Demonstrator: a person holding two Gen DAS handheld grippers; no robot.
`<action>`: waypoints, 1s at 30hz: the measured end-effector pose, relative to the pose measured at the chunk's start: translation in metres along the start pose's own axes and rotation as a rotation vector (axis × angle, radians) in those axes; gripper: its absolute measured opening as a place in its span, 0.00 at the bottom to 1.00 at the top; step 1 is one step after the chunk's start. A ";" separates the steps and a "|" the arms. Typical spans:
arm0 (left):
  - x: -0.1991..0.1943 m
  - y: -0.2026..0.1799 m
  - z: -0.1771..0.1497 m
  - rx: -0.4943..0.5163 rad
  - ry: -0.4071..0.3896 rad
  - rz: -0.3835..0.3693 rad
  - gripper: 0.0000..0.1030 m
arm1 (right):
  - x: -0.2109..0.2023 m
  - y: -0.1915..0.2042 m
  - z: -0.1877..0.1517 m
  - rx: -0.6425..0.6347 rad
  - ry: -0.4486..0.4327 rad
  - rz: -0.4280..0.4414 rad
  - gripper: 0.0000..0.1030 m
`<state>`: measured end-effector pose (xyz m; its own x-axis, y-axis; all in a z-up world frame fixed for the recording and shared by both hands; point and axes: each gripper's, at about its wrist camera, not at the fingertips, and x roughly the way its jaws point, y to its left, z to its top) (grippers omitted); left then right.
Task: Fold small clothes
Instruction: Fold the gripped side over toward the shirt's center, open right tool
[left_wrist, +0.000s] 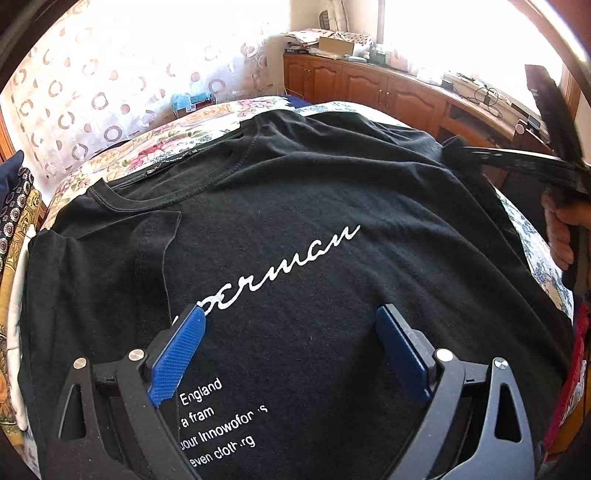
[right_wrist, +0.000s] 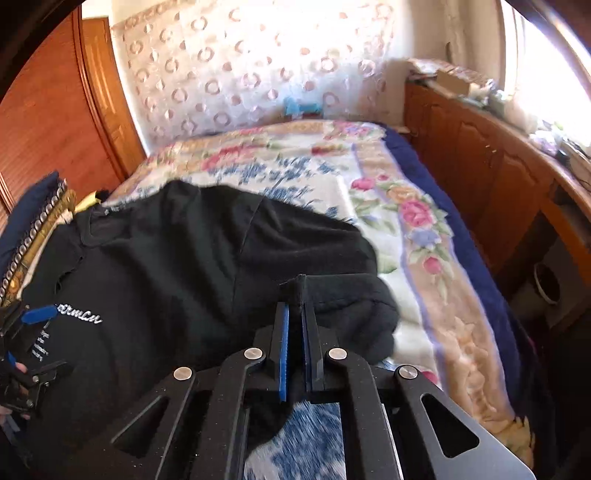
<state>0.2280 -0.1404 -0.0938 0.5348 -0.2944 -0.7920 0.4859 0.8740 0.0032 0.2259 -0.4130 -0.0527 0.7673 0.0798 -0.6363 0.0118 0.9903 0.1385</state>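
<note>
A black T-shirt with white script print lies front side up on the flowered bedspread. My left gripper hangs just over the printed chest, its blue pads wide apart and nothing between them. In the right wrist view my right gripper is shut on a pinched ridge of the black T-shirt at its sleeve on the right side. The left wrist view shows that right gripper at the shirt's far right edge, with a hand behind it. My left gripper shows at the left rim.
A stack of folded patterned clothes sits at the bed's left edge, next to the shirt's collar. Wooden cabinets with clutter on top run along the bed's right side. A patterned curtain hangs behind the bed. Red cloth lies at the right.
</note>
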 end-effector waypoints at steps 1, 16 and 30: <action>0.000 0.000 0.001 -0.001 0.001 -0.001 0.91 | -0.007 -0.004 -0.004 0.017 -0.021 -0.007 0.06; 0.002 -0.001 0.001 -0.002 0.002 0.003 0.93 | -0.022 -0.037 -0.027 0.159 0.010 -0.018 0.11; 0.003 -0.001 0.001 -0.003 0.003 0.002 0.93 | 0.008 -0.023 -0.004 0.073 0.049 -0.065 0.41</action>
<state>0.2298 -0.1425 -0.0955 0.5339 -0.2912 -0.7938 0.4827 0.8758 0.0033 0.2297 -0.4350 -0.0640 0.7314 0.0224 -0.6816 0.1089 0.9828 0.1491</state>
